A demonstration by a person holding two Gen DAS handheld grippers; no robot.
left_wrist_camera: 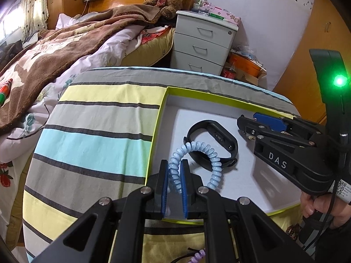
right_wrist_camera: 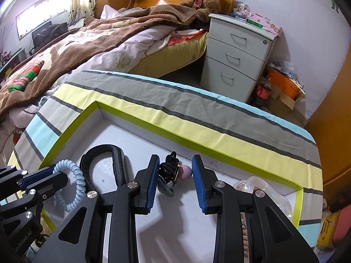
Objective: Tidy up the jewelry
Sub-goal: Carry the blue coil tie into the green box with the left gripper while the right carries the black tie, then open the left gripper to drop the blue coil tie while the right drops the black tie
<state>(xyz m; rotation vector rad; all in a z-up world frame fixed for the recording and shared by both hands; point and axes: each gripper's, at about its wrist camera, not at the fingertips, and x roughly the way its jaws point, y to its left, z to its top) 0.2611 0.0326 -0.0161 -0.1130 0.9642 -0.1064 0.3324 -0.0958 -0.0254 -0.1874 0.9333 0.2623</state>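
Observation:
A white box with a lime-green rim (left_wrist_camera: 162, 103) lies on a striped cloth. A black wristband (left_wrist_camera: 210, 144) lies inside it. My left gripper (left_wrist_camera: 174, 171) is shut on a light-blue spiral hair tie (left_wrist_camera: 214, 160), holding it over the box's left part, draped across the wristband. In the right wrist view the tie (right_wrist_camera: 76, 182) and the wristband (right_wrist_camera: 103, 164) show at the left. My right gripper (right_wrist_camera: 175, 168) is open inside the box, its fingers either side of a small charm with a black cord and a pink bead (right_wrist_camera: 173, 171).
A striped cloth (left_wrist_camera: 92, 131) covers the table. A purple spiral tie (left_wrist_camera: 198, 256) lies outside the box near the bottom edge. A clear plastic piece (right_wrist_camera: 263, 188) sits in the box at the right. A bed (left_wrist_camera: 54, 50) and a white drawer unit (left_wrist_camera: 204, 43) stand behind.

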